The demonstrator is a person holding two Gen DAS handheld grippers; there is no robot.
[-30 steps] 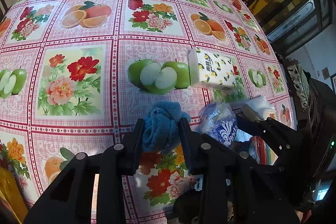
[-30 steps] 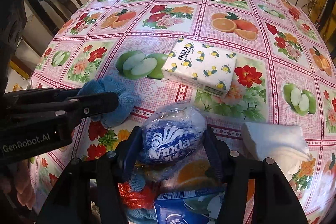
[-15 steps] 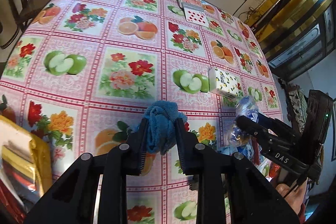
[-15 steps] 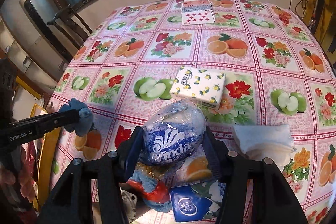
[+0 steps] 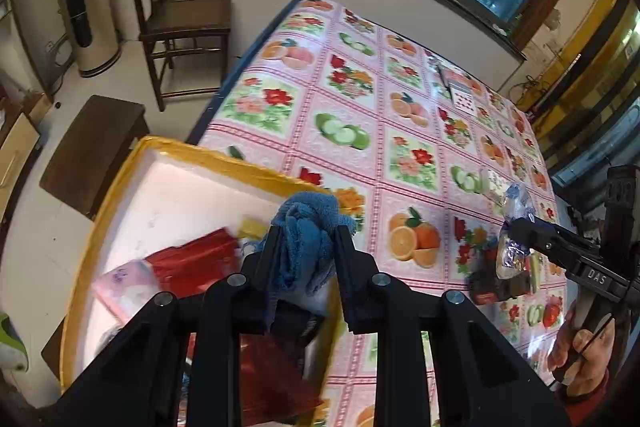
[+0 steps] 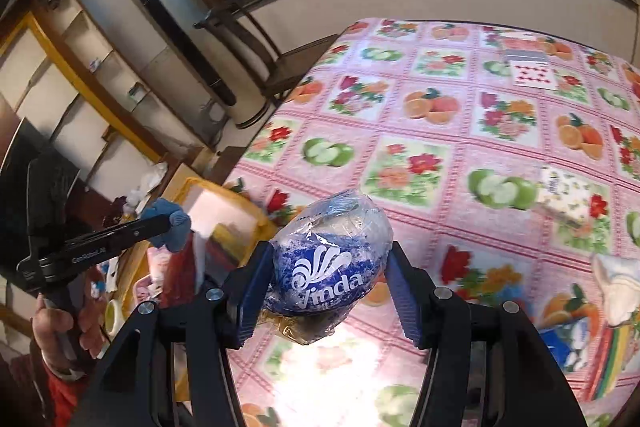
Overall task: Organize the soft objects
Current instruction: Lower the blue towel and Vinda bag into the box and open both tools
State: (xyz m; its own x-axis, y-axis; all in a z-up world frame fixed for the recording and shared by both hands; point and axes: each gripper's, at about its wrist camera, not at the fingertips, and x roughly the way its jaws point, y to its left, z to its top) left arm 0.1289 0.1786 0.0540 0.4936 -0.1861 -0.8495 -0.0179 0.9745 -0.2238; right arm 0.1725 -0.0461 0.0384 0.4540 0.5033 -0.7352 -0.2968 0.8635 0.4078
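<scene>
Left tongs (image 5: pixel 306 239) clamp a blue towel (image 5: pixel 308 227) above the yellow-rimmed bin (image 5: pixel 160 149) beside the tabletop (image 5: pixel 400 131). Right tongs (image 6: pixel 326 275) grip a blue-printed tissue pack (image 6: pixel 332 267) — raised above the tabletop edge.

Both grippers are matte black linkages with silver pivot screws. The left gripper (image 5: pixel 306 239) has black pads and white "GenRobot.AI" lettering; the right gripper (image 6: pixel 328 267) has ribbed blue pads (image 6: pixel 250 291) and "DAS" lettering. Red sleeves (image 6: pixel 64 393) show at seven o'clock.
</scene>
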